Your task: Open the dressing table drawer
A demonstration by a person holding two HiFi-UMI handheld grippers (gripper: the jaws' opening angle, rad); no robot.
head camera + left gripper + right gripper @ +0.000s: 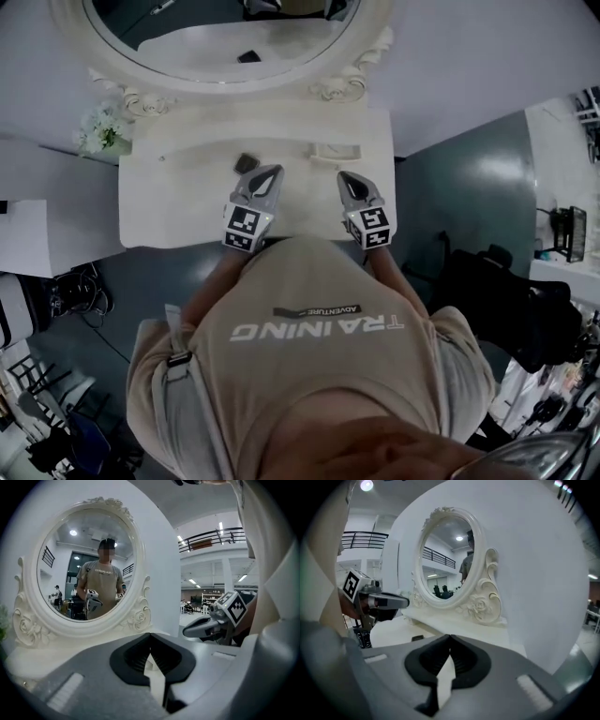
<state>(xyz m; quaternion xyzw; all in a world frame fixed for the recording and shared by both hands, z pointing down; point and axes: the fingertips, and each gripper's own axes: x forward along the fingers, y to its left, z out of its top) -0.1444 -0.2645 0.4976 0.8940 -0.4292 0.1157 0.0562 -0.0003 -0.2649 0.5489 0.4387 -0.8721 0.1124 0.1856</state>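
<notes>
The white dressing table (178, 211) stands under its oval mirror (225, 37). Its drawer front shows in no view; the table top's edge and my body hide it. My left gripper (269, 175) and right gripper (347, 178) hover side by side over the front of the table top, both pointing toward the mirror. In the left gripper view the jaws (150, 637) meet at their tips with nothing between them, and the right gripper (206, 626) shows beside them. The right gripper's jaws (450, 638) are likewise shut and empty, with the left gripper (389, 603) at their left.
A small dark object (246, 162) lies on the table top just ahead of the left gripper. A small white tray (330, 150) sits near the mirror base. White flowers (101, 129) stand at the table's left corner. A black chair (497, 291) is at the right, a white unit (37, 225) at the left.
</notes>
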